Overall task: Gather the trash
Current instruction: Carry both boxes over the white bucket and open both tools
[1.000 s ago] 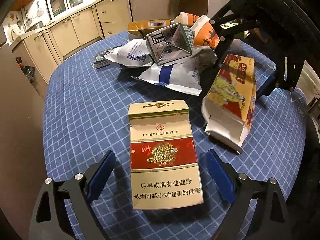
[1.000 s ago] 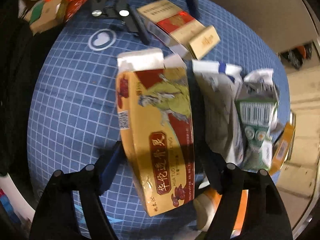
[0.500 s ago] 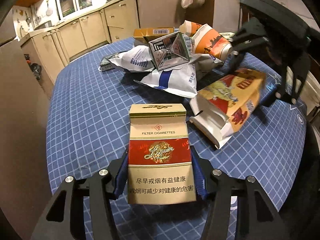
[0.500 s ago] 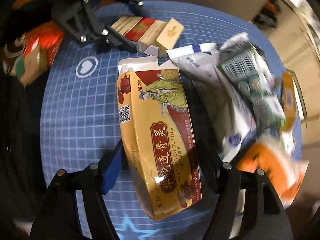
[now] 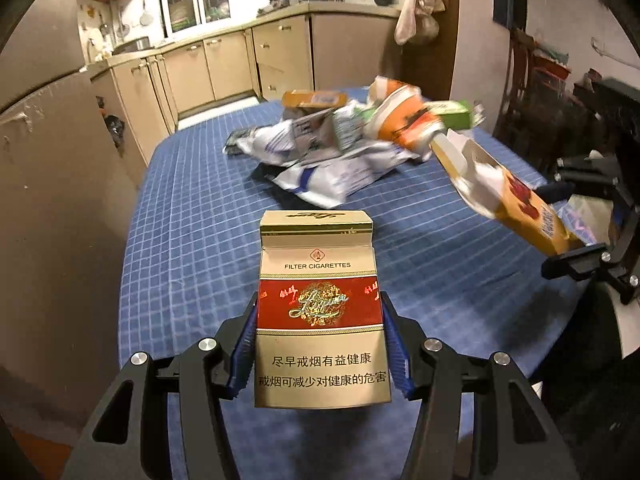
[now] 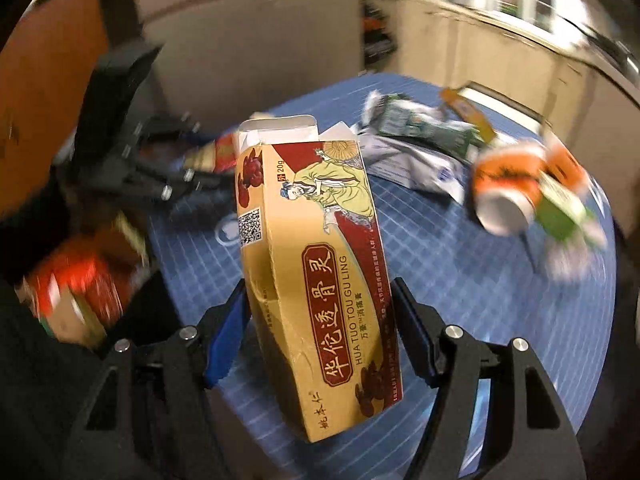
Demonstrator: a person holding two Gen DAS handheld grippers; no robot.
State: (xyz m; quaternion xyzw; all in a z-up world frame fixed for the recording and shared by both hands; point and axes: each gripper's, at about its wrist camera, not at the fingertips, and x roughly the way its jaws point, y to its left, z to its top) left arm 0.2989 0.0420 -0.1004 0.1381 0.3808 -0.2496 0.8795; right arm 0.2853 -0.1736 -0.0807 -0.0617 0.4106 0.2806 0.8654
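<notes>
A gold and red cigarette pack [image 5: 318,264], lid flipped open, hangs above the blue checked table [image 5: 192,240]; my left gripper [image 5: 318,312] is shut on its two sides. At the right of that view my right gripper [image 5: 568,228] holds a long yellow ointment box [image 5: 516,204] tilted in the air. In the right wrist view this yellow box [image 6: 316,264] stands nearly upright with its end flap open, and the right gripper [image 6: 320,292] is shut on it. The left gripper [image 6: 176,180] shows blurred at the far left there.
A trash pile [image 5: 344,152] lies at the table's far side: white plastic bags, an orange paper cup [image 5: 404,120], a green carton [image 5: 452,114], an orange box [image 5: 314,98]. Blurred red packaging [image 6: 76,280] lies in a dark space left of the table. Kitchen cabinets [image 5: 224,68] stand behind.
The left jaws closed on the cigarette pack and lifted it off the table. The right gripper raised the yellow box and rolled, so the box now stands nearly upright in its view.
</notes>
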